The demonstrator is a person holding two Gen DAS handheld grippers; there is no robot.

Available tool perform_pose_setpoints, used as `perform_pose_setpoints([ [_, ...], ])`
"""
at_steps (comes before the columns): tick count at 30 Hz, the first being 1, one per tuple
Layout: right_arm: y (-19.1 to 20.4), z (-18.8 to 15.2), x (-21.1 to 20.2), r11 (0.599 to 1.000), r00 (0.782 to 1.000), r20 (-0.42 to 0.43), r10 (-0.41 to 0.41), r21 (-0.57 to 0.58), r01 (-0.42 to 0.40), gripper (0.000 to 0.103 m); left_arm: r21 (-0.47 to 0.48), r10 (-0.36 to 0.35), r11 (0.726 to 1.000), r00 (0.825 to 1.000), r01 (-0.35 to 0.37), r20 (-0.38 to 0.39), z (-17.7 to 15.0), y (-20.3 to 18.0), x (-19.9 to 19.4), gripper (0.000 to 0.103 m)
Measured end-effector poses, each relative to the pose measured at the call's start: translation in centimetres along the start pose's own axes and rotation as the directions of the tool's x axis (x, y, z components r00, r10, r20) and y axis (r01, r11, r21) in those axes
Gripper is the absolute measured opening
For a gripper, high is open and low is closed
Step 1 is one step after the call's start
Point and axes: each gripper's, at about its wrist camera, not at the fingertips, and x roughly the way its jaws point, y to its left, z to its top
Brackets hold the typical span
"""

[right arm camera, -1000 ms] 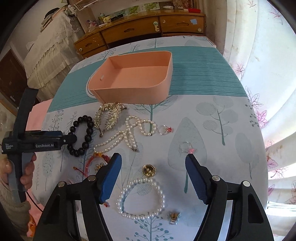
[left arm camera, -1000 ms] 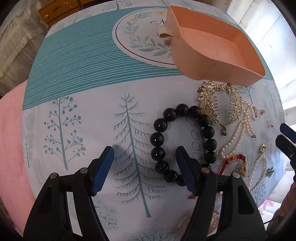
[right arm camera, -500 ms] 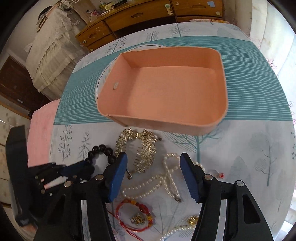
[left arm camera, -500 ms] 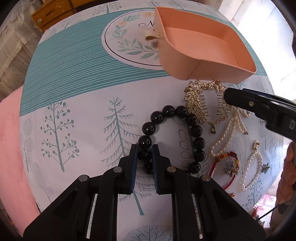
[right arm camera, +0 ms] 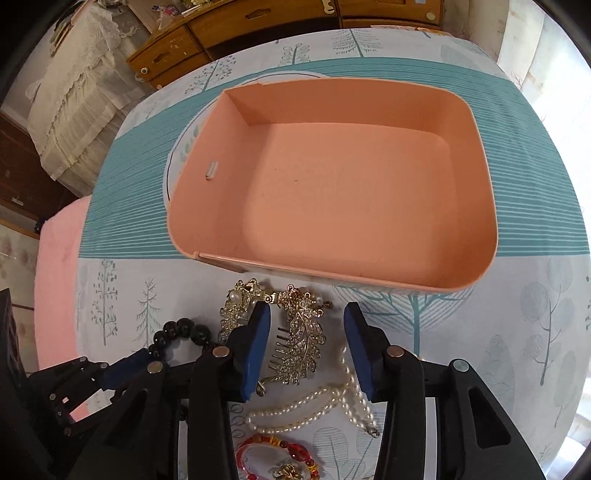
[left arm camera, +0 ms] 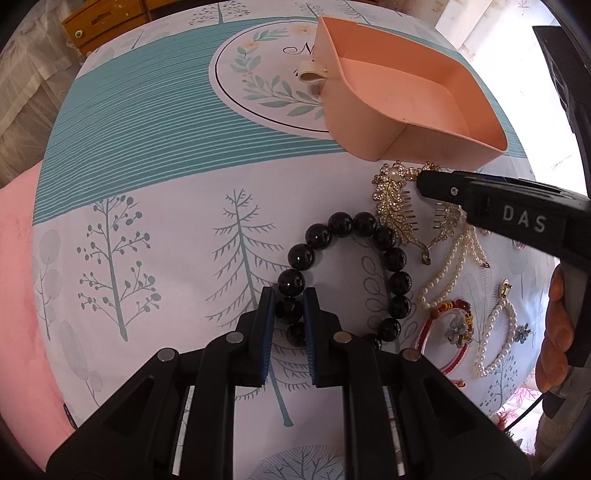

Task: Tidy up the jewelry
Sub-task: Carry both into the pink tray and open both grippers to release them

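Observation:
My left gripper (left arm camera: 289,314) is shut on the black bead bracelet (left arm camera: 395,258), pinching its near-left beads on the tablecloth. The gold rhinestone hair comb (right arm camera: 303,338) lies just in front of the empty pink box (right arm camera: 354,192). My right gripper (right arm camera: 304,345) is open and straddles the comb's right leaf. The comb (left arm camera: 393,206) and the box (left arm camera: 373,118) also show in the left wrist view, with the right gripper (left arm camera: 436,184) over the comb. The bracelet (right arm camera: 183,332) shows at the left of the right wrist view.
A pearl necklace (right arm camera: 314,402), a red bead bracelet (right arm camera: 284,452) and a pearl bracelet (left arm camera: 496,339) lie near the comb. A pink cloth (left arm camera: 18,295) lies at the table's left. A wooden dresser (right arm camera: 277,22) stands behind the table.
My left gripper closed on the black bead bracelet. My right gripper moved forward and left from the pearl bracelet to the gold comb, its jaws narrower.

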Motion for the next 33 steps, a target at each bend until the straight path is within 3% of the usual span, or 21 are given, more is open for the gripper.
perform_pose_setpoints([
  [4,1.4,-0.1,0.3,0.994,0.996,0.001,-0.092,-0.053,0.092,0.035,0.003,0.01,1.0,1.0,-0.01,-0.001,0.1,-0.1,0.0,0.013],
  [6,2.0,0.0,0.4,0.992,0.994,0.0,-0.107,-0.072,0.107,0.026,0.002,0.015,1.0,1.0,-0.015,-0.002,0.2,-0.2,0.1,0.013],
  [8,2.6,-0.1,0.5,0.99,0.993,0.003,-0.116,-0.081,0.116,0.026,-0.001,0.014,1.0,1.0,-0.014,-0.002,0.1,-0.3,0.0,0.013],
  [13,3.2,-0.5,0.2,0.993,0.996,0.015,-0.083,-0.08,0.084,0.025,-0.023,0.011,1.0,1.0,-0.012,-0.014,0.4,-0.4,0.3,0.013],
  [23,-0.3,-1.9,-4.7,0.998,0.998,0.065,0.023,-0.055,-0.019,0.025,0.005,0.047,0.999,0.997,-0.047,0.064,0.6,-1.1,-3.1,0.012],
  [33,-3.1,0.6,-10.7,0.997,0.976,0.206,0.067,0.011,-0.071,0.025,0.023,0.039,0.999,0.983,-0.044,0.182,2.2,-3.3,-9.3,0.012],
])
